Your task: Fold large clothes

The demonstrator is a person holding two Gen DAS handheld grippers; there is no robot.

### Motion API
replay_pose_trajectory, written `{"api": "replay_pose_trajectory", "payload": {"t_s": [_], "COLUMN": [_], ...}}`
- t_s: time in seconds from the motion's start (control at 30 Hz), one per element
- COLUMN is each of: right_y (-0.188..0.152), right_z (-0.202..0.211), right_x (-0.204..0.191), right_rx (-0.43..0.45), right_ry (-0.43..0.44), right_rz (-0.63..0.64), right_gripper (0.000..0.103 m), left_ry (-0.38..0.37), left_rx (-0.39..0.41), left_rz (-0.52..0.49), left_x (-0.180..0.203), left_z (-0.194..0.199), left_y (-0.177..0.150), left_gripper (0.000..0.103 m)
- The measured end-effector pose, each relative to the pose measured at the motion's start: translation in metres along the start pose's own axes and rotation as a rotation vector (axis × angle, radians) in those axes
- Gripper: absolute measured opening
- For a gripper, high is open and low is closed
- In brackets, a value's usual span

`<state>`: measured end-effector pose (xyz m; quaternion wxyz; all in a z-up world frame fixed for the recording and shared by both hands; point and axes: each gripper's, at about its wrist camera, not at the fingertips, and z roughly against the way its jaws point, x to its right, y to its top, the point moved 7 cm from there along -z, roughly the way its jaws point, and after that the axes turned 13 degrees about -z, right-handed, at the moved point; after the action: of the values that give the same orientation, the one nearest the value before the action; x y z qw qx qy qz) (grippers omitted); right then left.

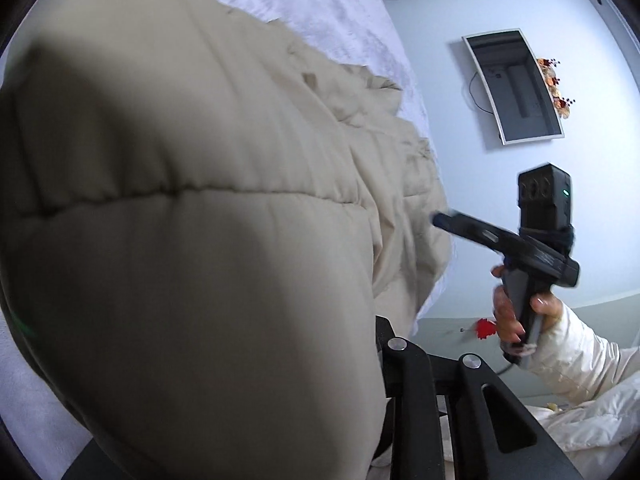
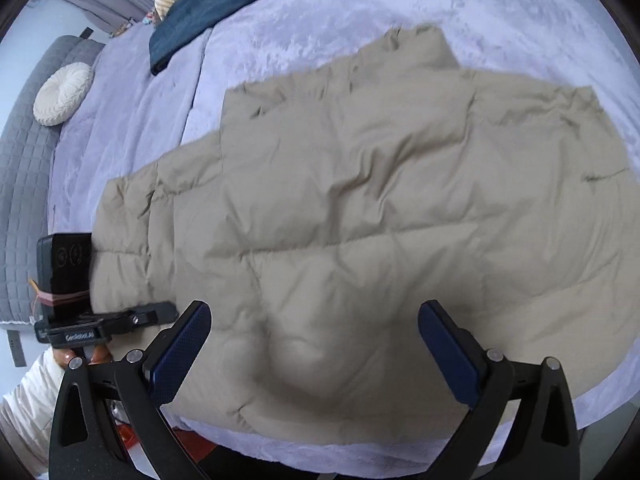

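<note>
A beige puffer jacket [image 2: 360,200] lies spread on the bed [image 2: 320,20]. The left claw [image 2: 160,314] grips its sleeve; the right claw [image 2: 316,350] hovers open. Fold the sleeve squarely across.

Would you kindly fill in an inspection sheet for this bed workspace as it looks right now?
Surface: bed with pale lilac plush cover, largely bare around the garment.
Job's things: beige puffer jacket spread flat, one sleeve reaching toward the left side.
Clutter: dark blue folded cloth and round white cushion near the headboard.
Grippers: left gripper shut on the jacket's sleeve edge, fabric filling its own view; right gripper open above the hem, holding nothing.
Cables: thin cord hanging from the wall screen.
Surroundings: grey quilted headboard; flowers beside the screen.
</note>
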<state>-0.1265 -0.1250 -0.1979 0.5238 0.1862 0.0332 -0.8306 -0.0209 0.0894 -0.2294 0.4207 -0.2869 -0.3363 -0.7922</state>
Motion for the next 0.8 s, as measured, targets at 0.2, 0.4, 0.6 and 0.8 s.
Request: {"api": "replay_pose_trajectory", "payload": {"t_s": [0.2,0.4,0.6,0.8], "right_y": [0.037,0.061,0.069,0.078], "right_z": [-0.021,-0.072,-0.095,-0.052], "right_x": [0.016,0.027,0.039,0.07], "right_rx": [0.029,-0.05,-0.117,-0.108], "right_ry": [0.035,0.116,0.212,0.292], "right_rz": [0.012,-0.028,-0.068,-0.119], "right_gripper": [0.011,0.006,0.001,0.001], "left_ry": [0.094,0.239,0.33,0.348], "left_rx": [0.034,0.033,-0.007,-0.079], "left_rz": [-0.001,0.025,0.017,-0.066], "left_x": [0.059,0.126,0.176,0.217], "left_z": [0.008,-0.019,-0.074,-0.125], "left_y": [0.019,0.043,0.086,0.12], "left_gripper": [0.029,0.029,0.03,0.054]}}
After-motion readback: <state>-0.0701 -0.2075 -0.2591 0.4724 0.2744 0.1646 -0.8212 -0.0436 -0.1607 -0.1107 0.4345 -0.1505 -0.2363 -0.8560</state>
